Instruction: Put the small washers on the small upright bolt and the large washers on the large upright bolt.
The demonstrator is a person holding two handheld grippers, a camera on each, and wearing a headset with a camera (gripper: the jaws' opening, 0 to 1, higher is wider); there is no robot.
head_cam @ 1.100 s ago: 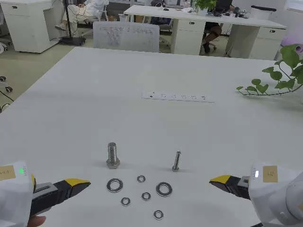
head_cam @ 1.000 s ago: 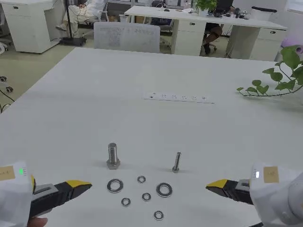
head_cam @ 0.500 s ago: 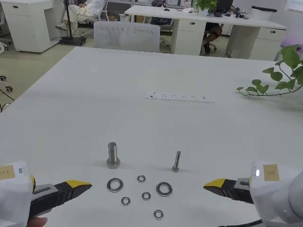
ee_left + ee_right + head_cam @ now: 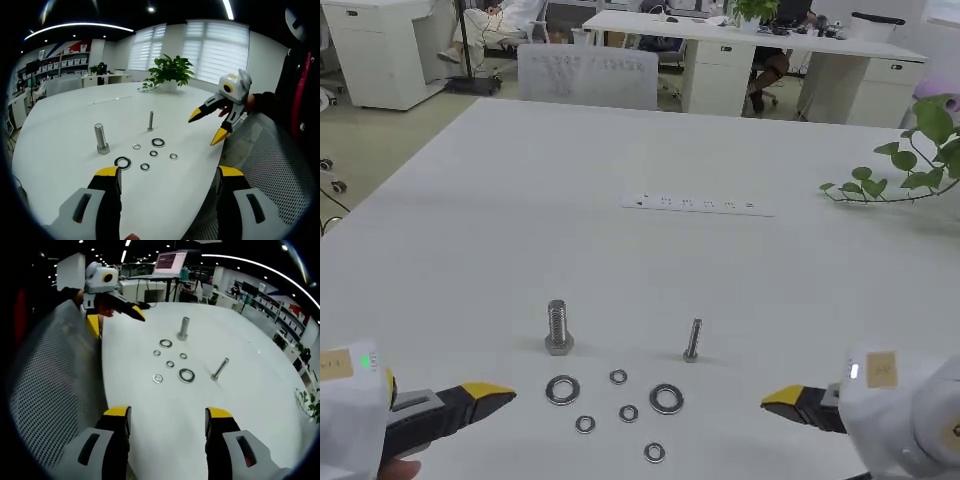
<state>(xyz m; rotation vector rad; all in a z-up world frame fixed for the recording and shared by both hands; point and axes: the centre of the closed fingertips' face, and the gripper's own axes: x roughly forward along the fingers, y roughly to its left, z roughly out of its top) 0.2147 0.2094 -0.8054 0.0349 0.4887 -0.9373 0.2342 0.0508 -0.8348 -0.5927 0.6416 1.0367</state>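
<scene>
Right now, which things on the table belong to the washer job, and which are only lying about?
For the job: large bolt, small bolt, two large washers, four small washers.
Lying about: power strip, plant.

Large bolt (image 4: 558,328): silver, hex head down on the white desk (image 4: 620,250), threaded shank upright.

Small bolt (image 4: 692,341): thin, silver, upright and head-down too, well to the right of the large bolt.

Six silver washers, all flat on the desk, none touching, all on the near side of the large bolt.
- Large washer A (image 4: 562,390): just in front of the large bolt.
- Large washer B (image 4: 667,399): front-right.
- Small washer 1 (image 4: 618,377): front-right, nearest of the small ones.
- Small washer 2 (image 4: 629,413): beyond washer 1.
- Small washer 3 (image 4: 585,424): beyond A.
- Small washer 4 (image 4: 655,453): farthest.
</scene>
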